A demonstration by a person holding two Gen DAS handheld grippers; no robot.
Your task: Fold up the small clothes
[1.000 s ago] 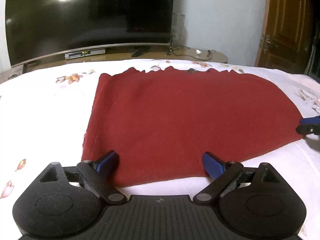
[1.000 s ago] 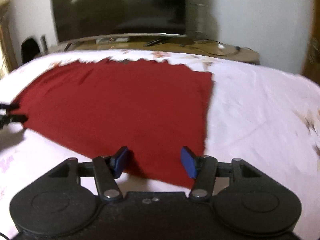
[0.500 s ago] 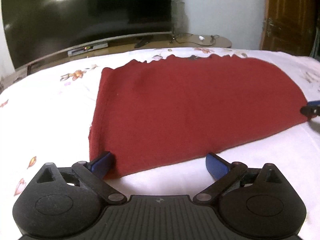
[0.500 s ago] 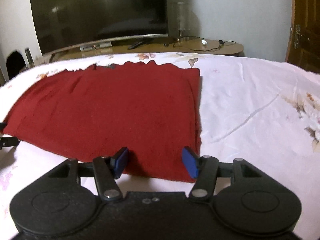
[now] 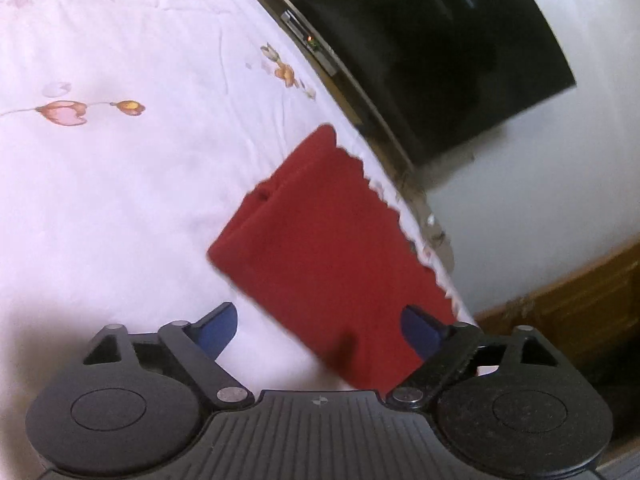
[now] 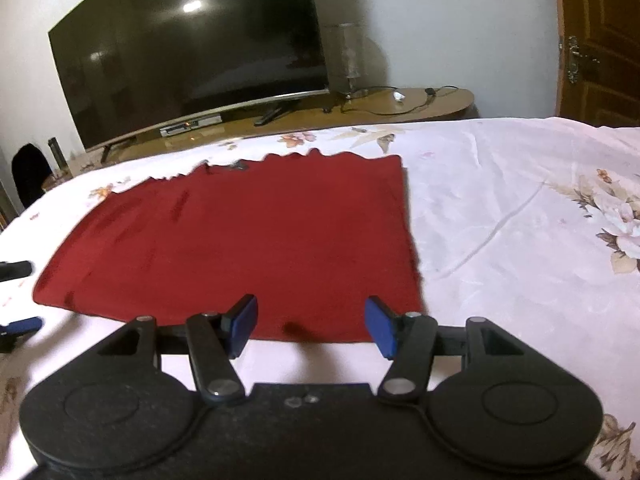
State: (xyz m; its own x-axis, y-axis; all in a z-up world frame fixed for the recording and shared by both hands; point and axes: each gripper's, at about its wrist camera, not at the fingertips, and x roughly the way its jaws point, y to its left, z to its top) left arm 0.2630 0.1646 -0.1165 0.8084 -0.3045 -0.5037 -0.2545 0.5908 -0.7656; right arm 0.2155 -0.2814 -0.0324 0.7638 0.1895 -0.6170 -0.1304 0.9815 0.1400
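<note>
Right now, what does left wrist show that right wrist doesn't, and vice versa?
Left wrist only: its view is rolled hard, showing the left hand-held gripper open over the red cloth's near-left corner, and orange flower prints on the sheet.

Right wrist only: the right hand-held gripper open at the near edge, the wooden door, the cable on the TV stand, and a large pale flower print.

Both: the red cloth lying flat on the white bedsheet, and the dark TV.

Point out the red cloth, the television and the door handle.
red cloth point(image 6: 248, 240), right wrist view, middle of the fabric.
television point(image 6: 188, 48), right wrist view, centre of the screen.
door handle point(image 6: 573, 60), right wrist view, metal plate.
</note>
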